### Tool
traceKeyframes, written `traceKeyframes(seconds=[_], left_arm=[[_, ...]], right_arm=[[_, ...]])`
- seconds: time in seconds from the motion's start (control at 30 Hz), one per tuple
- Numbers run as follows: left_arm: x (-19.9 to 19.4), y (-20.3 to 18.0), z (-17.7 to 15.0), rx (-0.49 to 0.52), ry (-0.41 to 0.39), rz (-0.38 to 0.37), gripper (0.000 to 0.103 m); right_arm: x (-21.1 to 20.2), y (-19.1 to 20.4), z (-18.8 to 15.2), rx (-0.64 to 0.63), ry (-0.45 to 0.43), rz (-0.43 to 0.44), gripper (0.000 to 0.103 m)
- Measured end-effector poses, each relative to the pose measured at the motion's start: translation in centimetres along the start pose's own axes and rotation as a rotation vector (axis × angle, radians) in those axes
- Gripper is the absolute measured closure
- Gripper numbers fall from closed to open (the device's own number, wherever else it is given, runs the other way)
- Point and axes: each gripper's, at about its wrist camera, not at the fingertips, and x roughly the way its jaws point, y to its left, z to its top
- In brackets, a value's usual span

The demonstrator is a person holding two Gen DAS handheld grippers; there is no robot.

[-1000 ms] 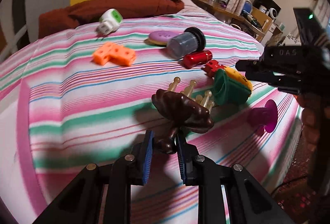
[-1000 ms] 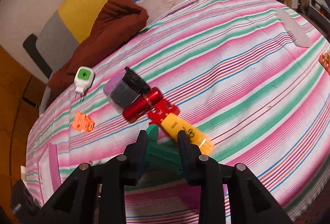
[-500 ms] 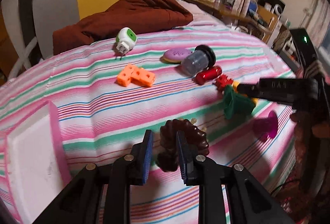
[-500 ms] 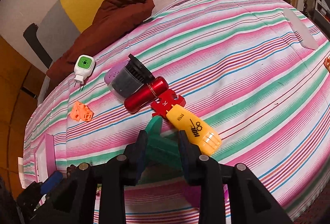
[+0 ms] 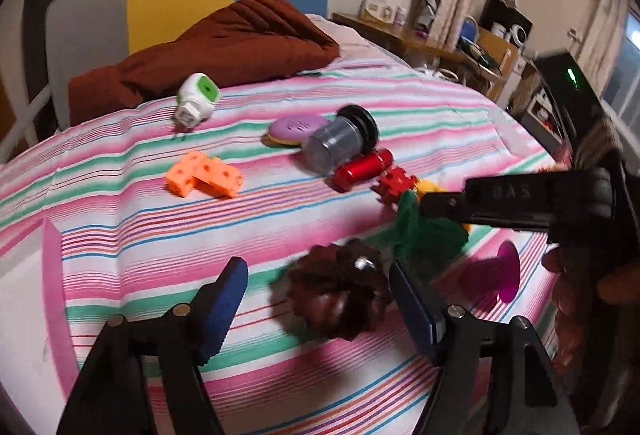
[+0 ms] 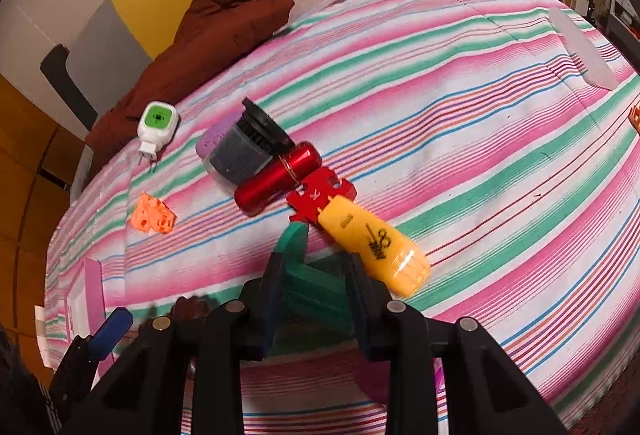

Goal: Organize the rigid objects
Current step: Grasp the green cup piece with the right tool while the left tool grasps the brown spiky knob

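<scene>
The left tongs (image 5: 318, 297) are opening around the brown ridged piece (image 5: 338, 295), not pressing it, while the right tongs (image 6: 314, 275) are gripping the green piece (image 6: 316, 285).

The left gripper (image 5: 318, 299) had two black plastic arms, each ending in a flat dark blue pad (image 5: 224, 295). Round silver screws sat on the arms, one behind each pad and one further back. The right gripper (image 6: 314, 275) had the same black build, with dark pads and four silver screw heads in a row. From the side, its black body carried raised letters, hard to read. Behind it a black box showed a small green light (image 5: 571, 78).
</scene>
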Motion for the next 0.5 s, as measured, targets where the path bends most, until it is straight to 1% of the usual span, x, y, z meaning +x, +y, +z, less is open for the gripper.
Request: traceKeyframes(seconds=[0.03, 0.07, 0.1, 0.13, 0.17, 0.2, 0.23, 0.3, 0.37, 0.4, 0.5], left_arm=[[0.2, -0.3, -0.1, 0.008, 0.002, -0.002, 0.029], [0.5, -0.6, -0.1, 0.015, 0.004, -0.004, 0.033], [0.7, -1.0, -0.1, 0.022, 0.001, -0.008, 0.043], [0.9, -1.3, 0.0, 0.035, -0.003, -0.006, 0.049], [1.2, -1.6, 0.1, 0.055, -0.006, 0.018, 0.058], [1.3, -1.7, 0.2, 0.063, -0.012, 0.032, 0.064], [1.4, -1.6, 0.2, 0.063, -0.016, 0.03, 0.068], [1.4, -1.0, 0.2, 0.04, -0.021, 0.003, 0.074], [0.9, -0.4, 0.0, 0.021, -0.03, -0.003, 0.08], [0.6, -0.2, -0.1, 0.017, -0.035, 0.002, 0.08], [-0.4, 0.9, -0.9, -0.025, -0.044, -0.004, 0.08]], right_arm=[[0.1, 0.1, 0.0, -0.003, 0.002, -0.002, 0.07], [0.0, 0.1, 0.0, -0.006, 0.0, -0.003, 0.07], [0.0, 0.1, -0.1, -0.007, 0.001, -0.005, 0.069], [0.0, 0.1, -0.1, -0.006, 0.002, -0.004, 0.069], [0.0, 0.1, -0.1, -0.005, 0.003, -0.001, 0.068], [0.0, 0.1, -0.1, -0.002, 0.005, 0.009, 0.068], [0.0, 0.1, -0.1, -0.001, 0.005, 0.017, 0.068], [-0.1, 0.2, -0.1, -0.003, 0.004, 0.026, 0.067], [0.0, 0.4, -0.1, -0.011, 0.006, 0.031, 0.065], [0.1, 0.6, -0.1, -0.016, 0.012, 0.038, 0.06], [0.7, 0.9, -0.2, -0.03, 0.044, 0.061, 0.058]])
